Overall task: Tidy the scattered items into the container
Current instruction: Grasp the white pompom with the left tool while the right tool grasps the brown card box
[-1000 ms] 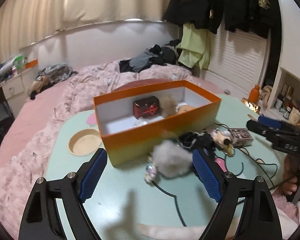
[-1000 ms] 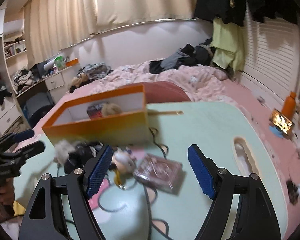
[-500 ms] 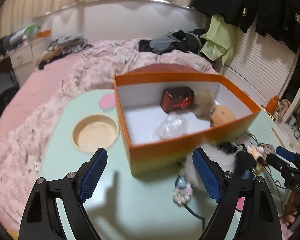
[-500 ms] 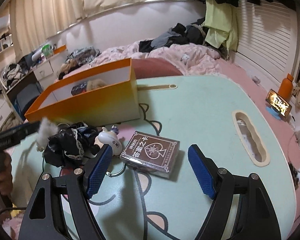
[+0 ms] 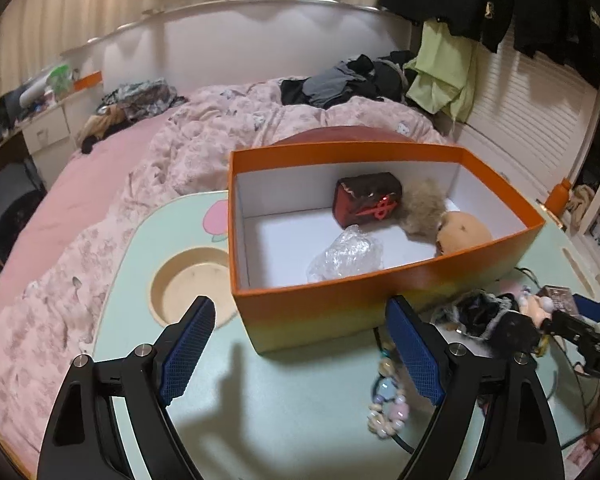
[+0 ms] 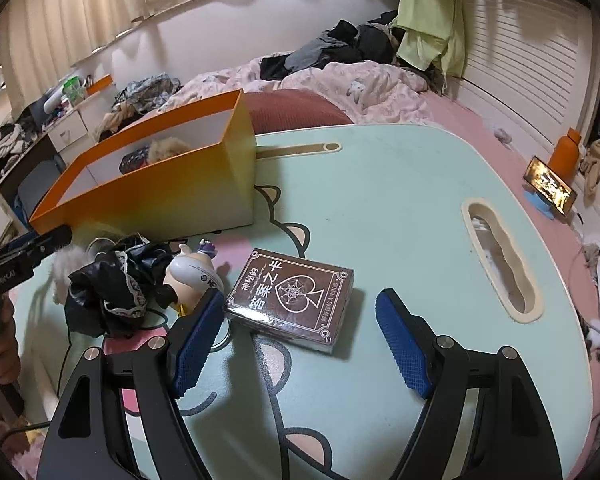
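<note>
An orange box (image 5: 380,312) stands on the mint table. It holds a dark red pouch (image 5: 367,202), a fur ball (image 5: 422,209), a tan plush (image 5: 465,230) and crumpled clear plastic (image 5: 346,253). My left gripper (image 5: 300,356) is open and empty in front of the box's near wall. My right gripper (image 6: 300,344) is open, just short of a brown card box (image 6: 292,294). A black lace cloth (image 6: 112,284), a white figurine (image 6: 192,274) and a grey pompom (image 6: 66,264) lie left of it. A bead bracelet (image 5: 386,404) lies near the left gripper.
A round cup recess (image 5: 192,280) is set in the table left of the box. An oval slot (image 6: 500,256) is at the table's right side. Black cables (image 6: 66,360) run across the table. A bed with pink bedding (image 5: 140,168) lies beyond.
My left gripper has moved left and higher, from the pompom to the box front. My right gripper has come closer to the card box. Both stayed open.
</note>
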The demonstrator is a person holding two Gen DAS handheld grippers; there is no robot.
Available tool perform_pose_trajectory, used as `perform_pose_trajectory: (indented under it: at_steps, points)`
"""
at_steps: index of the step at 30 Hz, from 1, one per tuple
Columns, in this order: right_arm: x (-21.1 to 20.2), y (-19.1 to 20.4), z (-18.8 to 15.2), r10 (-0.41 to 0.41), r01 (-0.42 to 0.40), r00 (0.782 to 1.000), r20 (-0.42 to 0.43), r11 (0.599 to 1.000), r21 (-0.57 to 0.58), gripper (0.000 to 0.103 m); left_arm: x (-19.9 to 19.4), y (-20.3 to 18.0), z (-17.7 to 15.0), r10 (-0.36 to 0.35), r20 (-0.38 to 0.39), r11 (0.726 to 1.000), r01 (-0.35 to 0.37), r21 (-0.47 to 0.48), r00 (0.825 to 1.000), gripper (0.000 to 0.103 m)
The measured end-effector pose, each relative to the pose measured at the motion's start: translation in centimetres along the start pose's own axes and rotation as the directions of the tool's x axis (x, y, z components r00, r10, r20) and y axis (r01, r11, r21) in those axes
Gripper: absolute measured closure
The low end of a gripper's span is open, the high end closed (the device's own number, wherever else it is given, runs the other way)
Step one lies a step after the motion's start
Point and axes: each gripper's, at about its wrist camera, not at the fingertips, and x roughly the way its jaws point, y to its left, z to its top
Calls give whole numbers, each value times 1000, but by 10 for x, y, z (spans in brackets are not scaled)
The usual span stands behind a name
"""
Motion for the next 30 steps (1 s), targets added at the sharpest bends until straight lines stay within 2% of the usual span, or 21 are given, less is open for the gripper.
perform_pose_trajectory:
  at_steps: [3, 9, 10, 12, 14, 18, 22, 30]
  points:
    - [1, 1, 3, 0, 0, 1000, -18, 1000, 0, 25, 0, 3, 1, -13, 5, 999, 13, -31, 1000, 16]
    - [3, 1, 4, -4, 4, 1000, -26, 1000, 5, 25, -19, -7, -9, -52, 21, 999, 52, -2, 998, 16]
    - [2, 1, 4, -4, 4, 1000, -23, 1000, 5, 29, -23, -10, -12, -62, 25, 998, 62, 3, 998, 16]
    - [0, 0, 2, -10, 10, 1000, -10, 1000, 7, 39, -34, -16, -23, -91, 29, 996, 91, 26, 995, 16]
    - [-1, -1, 0, -8, 8, 1000, 6, 1000, 10, 41, -43, -25, -35, -116, 31, 992, 115, 55, 993, 16]
    - [-9, -3, -6, 18, -20, 998, 62, 999, 29, 42, -44, -39, -45, -149, 12, 984, 147, 100, 989, 16]
    - [-20, -12, -11, 72, -82, 987, 145, 995, 65, 42, -38, -43, -46, -137, -7, 985, 137, 103, 991, 16]
    - [-18, -10, -7, 93, -104, 986, 141, 992, 71, 42, -29, -50, -38, -159, -6, 984, 159, 77, 987, 16]
